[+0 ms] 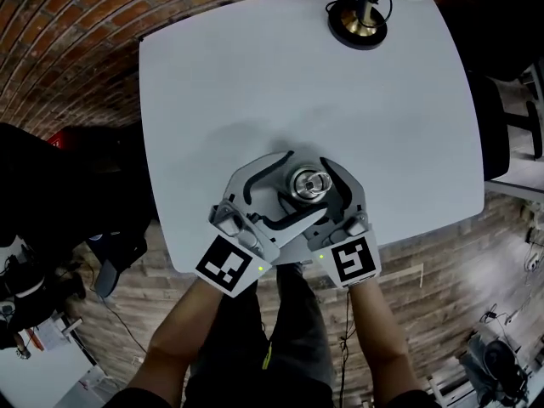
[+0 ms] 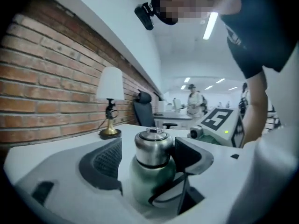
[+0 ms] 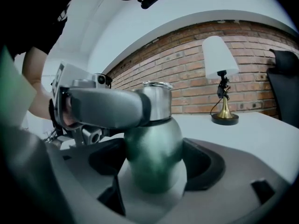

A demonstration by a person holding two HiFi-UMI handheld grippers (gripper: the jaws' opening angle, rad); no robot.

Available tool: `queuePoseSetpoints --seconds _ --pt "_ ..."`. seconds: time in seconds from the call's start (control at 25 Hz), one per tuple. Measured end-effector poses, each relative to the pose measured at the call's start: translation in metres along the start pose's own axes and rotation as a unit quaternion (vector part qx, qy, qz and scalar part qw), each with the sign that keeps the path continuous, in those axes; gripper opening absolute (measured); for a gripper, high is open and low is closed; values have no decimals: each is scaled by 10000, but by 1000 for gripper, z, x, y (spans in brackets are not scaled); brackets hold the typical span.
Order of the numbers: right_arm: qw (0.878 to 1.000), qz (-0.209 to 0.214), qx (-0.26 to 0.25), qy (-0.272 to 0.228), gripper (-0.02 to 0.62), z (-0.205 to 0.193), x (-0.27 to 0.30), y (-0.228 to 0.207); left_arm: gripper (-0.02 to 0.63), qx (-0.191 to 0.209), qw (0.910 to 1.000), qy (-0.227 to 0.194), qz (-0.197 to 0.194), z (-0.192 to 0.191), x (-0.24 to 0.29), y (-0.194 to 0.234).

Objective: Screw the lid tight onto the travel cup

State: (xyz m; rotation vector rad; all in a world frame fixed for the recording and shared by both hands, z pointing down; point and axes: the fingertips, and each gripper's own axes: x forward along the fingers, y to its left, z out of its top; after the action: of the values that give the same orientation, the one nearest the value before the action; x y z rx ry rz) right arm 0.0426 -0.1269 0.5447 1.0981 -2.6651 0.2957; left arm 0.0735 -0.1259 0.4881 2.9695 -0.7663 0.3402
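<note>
travel cup (image 1: 308,185): upright on the white table (image 1: 255,75), near the edge closest to the person, well apart from the lamp (image 1: 359,19) at the far side
cup body (image 3: 156,139): green, rounded, standing on the tabletop between the two grippers
lid (image 2: 153,148): steel, sits on top of the cup with a small knob on its top; can't tell how far it is screwed down
left gripper (image 2: 147,158): released, jaws spread wide either side of the lid. Ribbed left pad (image 2: 105,164) is clearly off the steel, gap visible. Right pad is just beside the lid, contact unclear. Not gripping.
right gripper (image 3: 156,164): clenched on the green cup body below the lid, dark pads pressed against both sides
gripper layout: both come in from the person's side and cross around the cup, left one at lid level, right one lower at body level
marker cubes: left (image 1: 228,264) and right (image 1: 354,260), side by side at the near table edge
forearms: bare, reaching up from the bottom of the head view
surroundings: brick wall (image 3: 187,73) behind the lamp, office chair (image 2: 142,108) beyond the table
</note>
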Motion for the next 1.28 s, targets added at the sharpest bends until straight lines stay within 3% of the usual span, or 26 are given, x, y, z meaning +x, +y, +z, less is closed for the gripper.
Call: queuePoseSetpoints --seconds 0.08,0.16,0.28,0.4,0.52,0.72,0.88,1.28 --pt "10000 -22 -7 0 344 -1 0 0 345 -52 9978 0 660 0 2 6" --pt "10000 -25 -23 3 344 -1 0 1 345 26 9954 -35 959 1 6 7" --pt "10000 -39 -5 2 344 -2 0 2 342 144 9944 -46 1050 2 13 4" --pt "10000 -56 7 18 344 -2 0 2 276 258 9952 -97 942 5 16 0" --pt "10000 -50 14 21 344 -3 0 2 267 307 9971 -237 653 7 15 -1" --pt "10000 -29 -1 14 344 -2 0 2 267 578 9976 -292 -262 9 15 -8" --pt "10000 -11 -19 12 344 -3 1 2 270 716 9925 -334 -927 7 14 -13" --pt "9999 132 -46 31 344 -3 2 6 270 888 9738 -402 -2053 6 9 -22"
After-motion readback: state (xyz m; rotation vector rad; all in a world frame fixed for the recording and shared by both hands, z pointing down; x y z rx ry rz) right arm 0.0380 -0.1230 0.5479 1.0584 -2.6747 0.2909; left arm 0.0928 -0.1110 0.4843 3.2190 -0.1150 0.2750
